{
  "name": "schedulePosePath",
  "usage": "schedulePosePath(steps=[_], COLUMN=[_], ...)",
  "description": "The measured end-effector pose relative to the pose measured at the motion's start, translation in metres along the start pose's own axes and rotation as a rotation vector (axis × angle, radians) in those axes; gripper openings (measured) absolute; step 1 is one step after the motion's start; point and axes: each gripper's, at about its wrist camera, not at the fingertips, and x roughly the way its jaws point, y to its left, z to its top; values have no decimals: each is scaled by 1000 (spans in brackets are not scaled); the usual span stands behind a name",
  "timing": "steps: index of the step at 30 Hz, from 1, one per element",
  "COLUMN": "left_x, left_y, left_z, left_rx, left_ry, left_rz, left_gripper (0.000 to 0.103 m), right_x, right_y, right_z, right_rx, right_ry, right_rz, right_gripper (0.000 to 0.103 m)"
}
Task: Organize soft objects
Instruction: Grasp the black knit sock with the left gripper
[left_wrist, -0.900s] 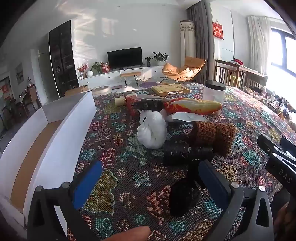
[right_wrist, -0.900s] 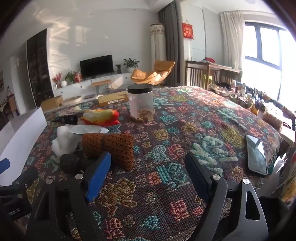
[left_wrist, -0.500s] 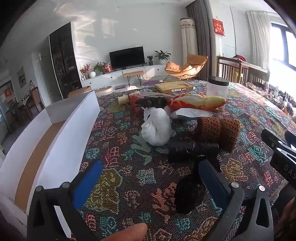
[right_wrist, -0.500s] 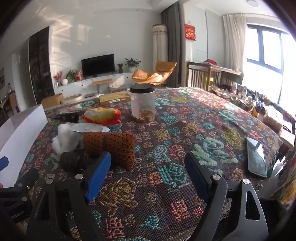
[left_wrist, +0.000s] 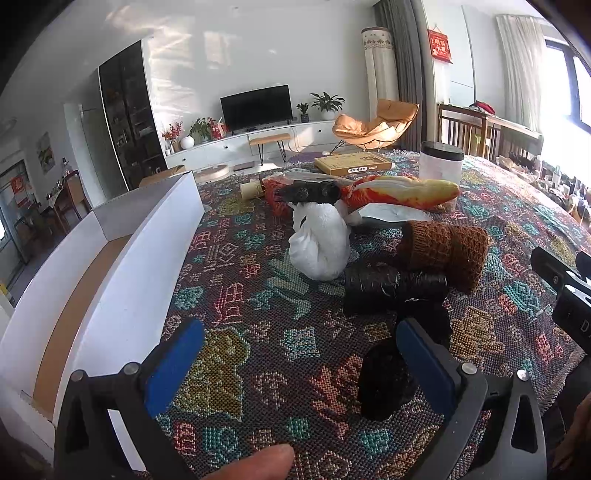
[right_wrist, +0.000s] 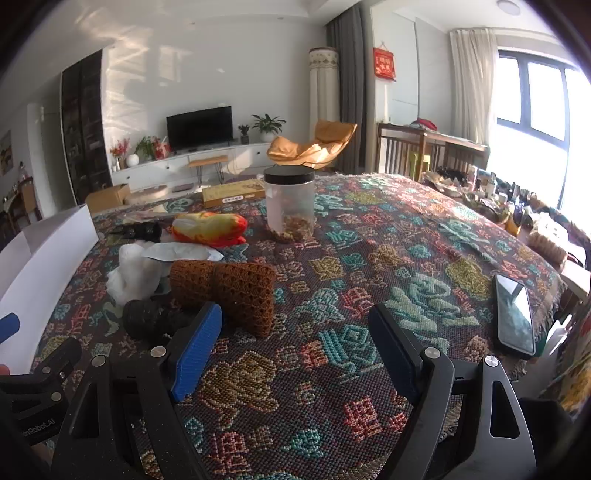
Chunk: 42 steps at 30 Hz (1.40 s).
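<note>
A table under a heavy woven cloth with many-coloured blocky motifs (left_wrist: 280, 302) carries everything, and along its left edge runs a long white open box with a brown cardboard floor (left_wrist: 122, 280), probably set there as the bin for the soft things, its long side lying along the table's edge and running away from the cameras. The soft objects sit in a loose cluster near the middle, within reach of both tools. Farthest back lies a long red-and-yellow plush cushion (left_wrist: 399, 192), its length crosswise to the left camera's view with the yellow end toward the right. In front of it stands a knotted white bundle of cloth or plastic (left_wrist: 321, 243), upright, knot at the top. To its right lies a rolled brown crocheted piece (left_wrist: 443, 251), and just before that a black rolled bundle (left_wrist: 391, 290), both with their long axes crosswise; a smaller black fuzzy lump (left_wrist: 388, 384) lies nearest, just inside one pad of the left gripper (left_wrist: 299, 365). That gripper's jaws are spread wide, holding nothing. The right gripper (right_wrist: 295, 347) is likewise spread and empty over bare cloth, the brown roll just beyond one pad. My guess is sorting has not yet begun.
</note>
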Motion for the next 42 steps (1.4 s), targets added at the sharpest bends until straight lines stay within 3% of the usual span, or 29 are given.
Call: schedulePosePath(steps=[9, 37, 42], left_x=[4, 10, 14], left_y=[9, 23, 26], left_z=[-4, -16, -17], left_rx=[-12, -2, -3], left_ry=[14, 63, 78], left_rz=[12, 3, -16], left_gripper=[103, 103, 103], right_x=[7, 14, 23], right_y=[-28, -23, -21], right_z=[-1, -5, -6], right_rx=[148, 120, 108], right_ry=[40, 78, 121], right_rz=[22, 20, 16], right_gripper=[84, 84, 84])
